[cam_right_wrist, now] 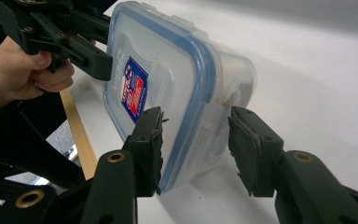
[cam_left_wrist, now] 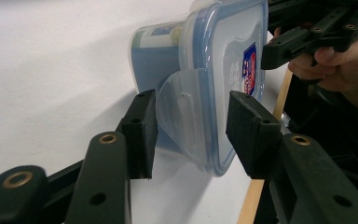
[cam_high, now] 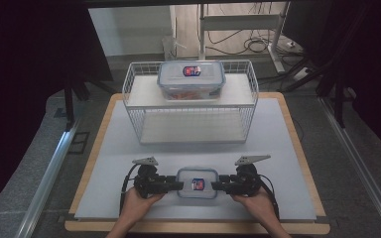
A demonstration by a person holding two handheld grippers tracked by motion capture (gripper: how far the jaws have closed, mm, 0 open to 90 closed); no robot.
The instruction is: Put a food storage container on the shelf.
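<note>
A small clear container (cam_high: 197,182) with a blue-rimmed lid and a red and blue label lies near the front edge of the white mat (cam_high: 129,148). My left gripper (cam_high: 180,184) comes at it from the left and my right gripper (cam_high: 214,185) from the right. In the left gripper view the left gripper (cam_left_wrist: 191,135) has its pads against the lid rim and the end latch flap of the container (cam_left_wrist: 223,56). In the right gripper view the right gripper (cam_right_wrist: 196,140) clasps the opposite end of the container (cam_right_wrist: 168,60) in the same way. Both grips sit at the lid's short ends.
Behind the container stands a white wire rack (cam_high: 134,84) with two shelves. A larger lidded container (cam_high: 191,79) sits on its upper shelf. The mat lies on a wooden board (cam_high: 297,148). Dark stands and cables surround the table.
</note>
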